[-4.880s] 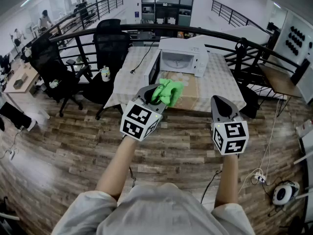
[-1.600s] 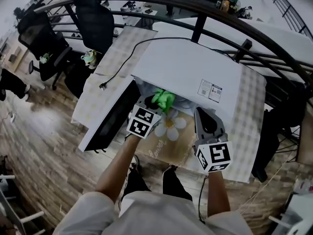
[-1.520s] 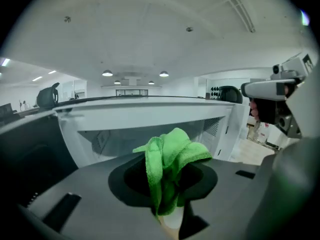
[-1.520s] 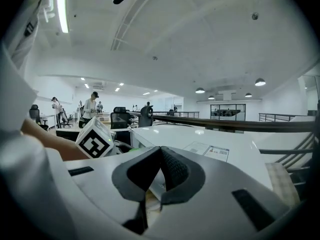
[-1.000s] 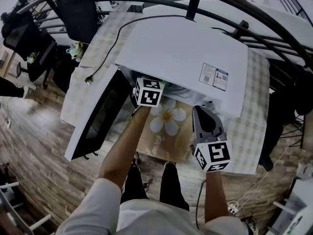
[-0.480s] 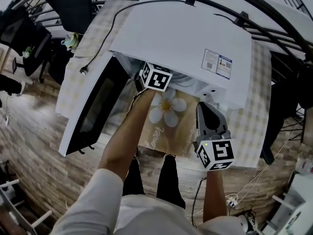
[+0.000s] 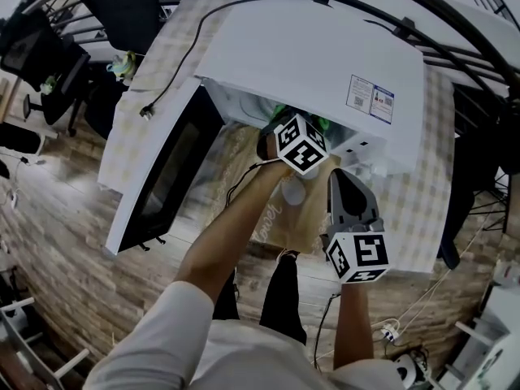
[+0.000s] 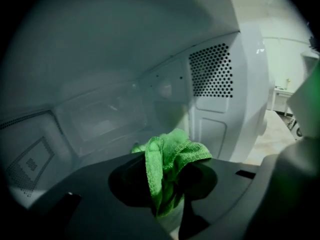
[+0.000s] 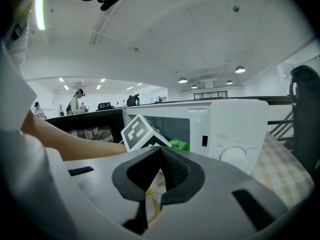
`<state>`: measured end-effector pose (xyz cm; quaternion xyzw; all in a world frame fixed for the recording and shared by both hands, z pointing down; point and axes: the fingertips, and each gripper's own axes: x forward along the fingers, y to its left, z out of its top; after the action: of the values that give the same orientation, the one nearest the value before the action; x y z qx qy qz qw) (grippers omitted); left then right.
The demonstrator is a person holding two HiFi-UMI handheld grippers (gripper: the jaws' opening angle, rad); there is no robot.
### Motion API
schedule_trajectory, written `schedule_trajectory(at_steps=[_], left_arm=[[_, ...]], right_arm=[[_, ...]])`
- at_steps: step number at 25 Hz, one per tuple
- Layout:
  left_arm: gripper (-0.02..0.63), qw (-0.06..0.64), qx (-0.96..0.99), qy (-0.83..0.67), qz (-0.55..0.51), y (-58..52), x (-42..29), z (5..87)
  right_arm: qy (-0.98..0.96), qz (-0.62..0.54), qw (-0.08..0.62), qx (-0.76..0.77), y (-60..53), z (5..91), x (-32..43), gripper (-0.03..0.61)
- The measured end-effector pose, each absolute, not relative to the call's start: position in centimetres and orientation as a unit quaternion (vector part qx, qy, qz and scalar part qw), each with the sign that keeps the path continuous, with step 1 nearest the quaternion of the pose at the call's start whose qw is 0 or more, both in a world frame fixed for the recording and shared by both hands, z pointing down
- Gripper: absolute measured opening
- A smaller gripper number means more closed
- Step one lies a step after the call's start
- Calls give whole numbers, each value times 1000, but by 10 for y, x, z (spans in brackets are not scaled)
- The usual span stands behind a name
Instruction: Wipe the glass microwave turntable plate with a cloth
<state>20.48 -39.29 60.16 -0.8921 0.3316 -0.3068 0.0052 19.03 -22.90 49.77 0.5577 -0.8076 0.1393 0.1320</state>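
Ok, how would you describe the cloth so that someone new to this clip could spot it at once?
Find the white microwave on the checked table, its dark door swung open. The left gripper reaches into its cavity, jaws shut on a crumpled cloth. It is the only bright green thing against the pale grey cavity walls.

Head view: down onto microwave [image 7: 309, 63] top.
Left gripper view: close past fingers [image 8: 127, 184], apparently inside it.
Right gripper view: past fingers [image 9: 175, 171], its front.
Shared: microwave.
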Motion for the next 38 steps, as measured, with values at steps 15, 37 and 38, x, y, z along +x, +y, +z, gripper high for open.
schedule_trajectory(at_steps=[15,37,38], left_arm=[[127,-42,-841,453,-292,-418,111,600],[124,-104,-900,348,-239,-342,191,597],[121,-108,-901,351,-231,-341,190,594]], right_arm=[[-808,137,135,557,-229,497,168,14],[-773,134,139,604,-196,507,203,14],[-774,135,139,604,-196,508,204,14]])
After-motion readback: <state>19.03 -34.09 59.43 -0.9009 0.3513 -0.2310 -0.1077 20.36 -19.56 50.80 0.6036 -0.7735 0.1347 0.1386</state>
